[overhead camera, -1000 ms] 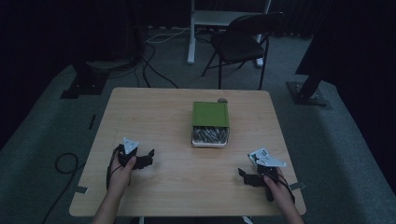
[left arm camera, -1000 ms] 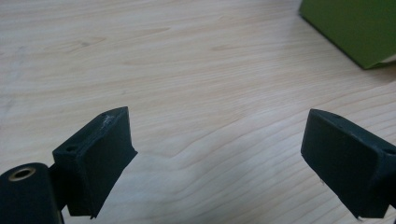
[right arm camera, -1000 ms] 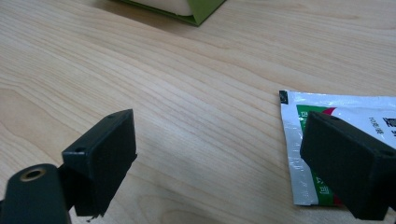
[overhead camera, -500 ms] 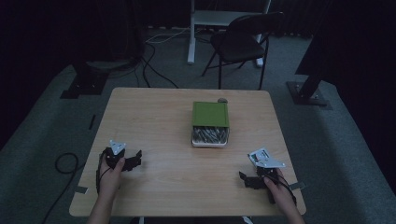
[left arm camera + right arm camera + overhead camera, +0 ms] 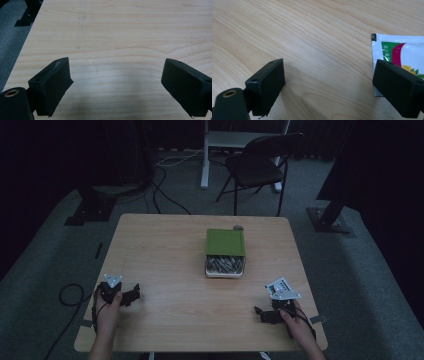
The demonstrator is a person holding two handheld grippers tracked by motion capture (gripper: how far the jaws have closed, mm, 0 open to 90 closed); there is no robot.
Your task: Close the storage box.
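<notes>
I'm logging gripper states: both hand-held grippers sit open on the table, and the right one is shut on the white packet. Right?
Not quite. The right gripper view shows the right hand-held gripper open, its jaws wide apart, with the white packet lying flat beside one jaw, ungrasped.

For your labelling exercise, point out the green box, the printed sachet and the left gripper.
green box point(image 5: 225, 242), high view, on its green lid.
printed sachet point(image 5: 404, 51), right gripper view, on its white and red printed face.
left gripper point(image 5: 117, 82), left gripper view, midway between its open jaws.

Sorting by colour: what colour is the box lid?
Green; the box lid shows best in the high view.
</notes>
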